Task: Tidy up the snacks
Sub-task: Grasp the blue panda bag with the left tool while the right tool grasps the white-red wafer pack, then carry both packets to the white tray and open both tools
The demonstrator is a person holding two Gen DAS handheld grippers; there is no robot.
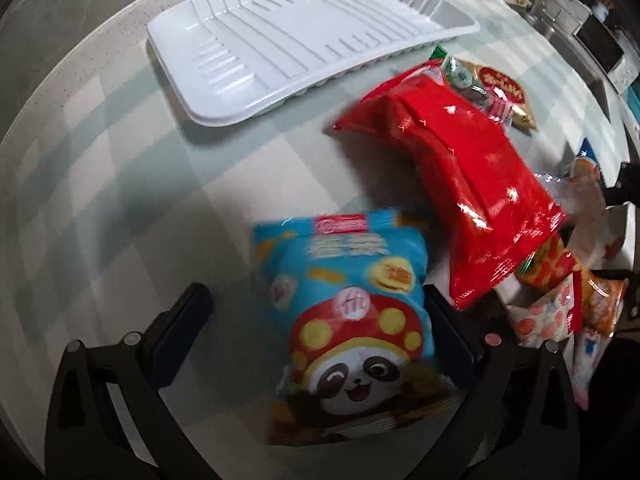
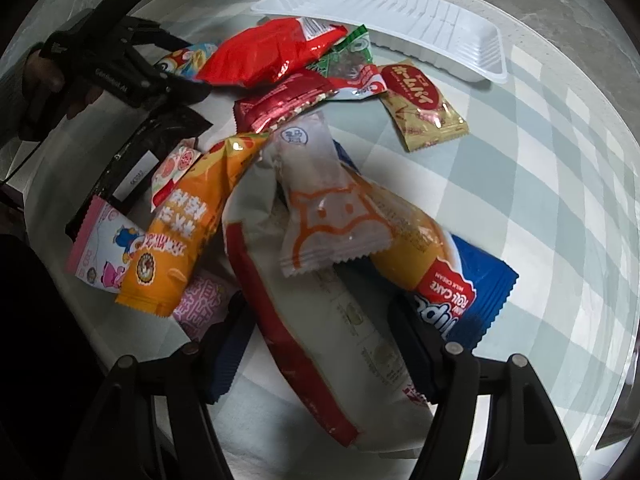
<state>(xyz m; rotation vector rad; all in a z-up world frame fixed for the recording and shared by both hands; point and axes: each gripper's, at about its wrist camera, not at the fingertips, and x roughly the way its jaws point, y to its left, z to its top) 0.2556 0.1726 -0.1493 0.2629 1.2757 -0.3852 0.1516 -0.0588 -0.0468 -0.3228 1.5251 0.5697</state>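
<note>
Left tongs (image 1: 316,332) sit low over the surface (image 1: 120,184), spread wide with the blue panda packet (image 1: 348,316) lying between the fingers. The right finger looks to be against the packet's edge, the left finger stands apart from it, so nothing is gripped there yet. This reads as the pick-up step: the tongs straddle the packet and, by my judgement, need to close on its puffy middle before any lift.

Just beyond, the big red bag (image 1: 460,172) lies tilted, its lower end near the right finger. A clumsy close could nudge it.

Over to the right tongs (image 2: 320,344): also released, fingers either side of a long white bag with a red stripe (image 2: 320,340), which lies in the heap and is not clamped. On top of it rests a clear-white wrapper with an orange animal face (image 2: 328,216), and a blue roll-cake packet (image 2: 468,292) pokes out to the right, an orange pouch (image 2: 188,232) to the left. Pulling the white bag would likely drag those along.

Farthest off, the white ribbed tray (image 1: 288,40) sits with no snack in it, well apart from the pile. That looks like the destination, so sorting has barely begun. Next call: squeeze the panda packet, raise it clear of the red bag, carry it to the tray.
</note>
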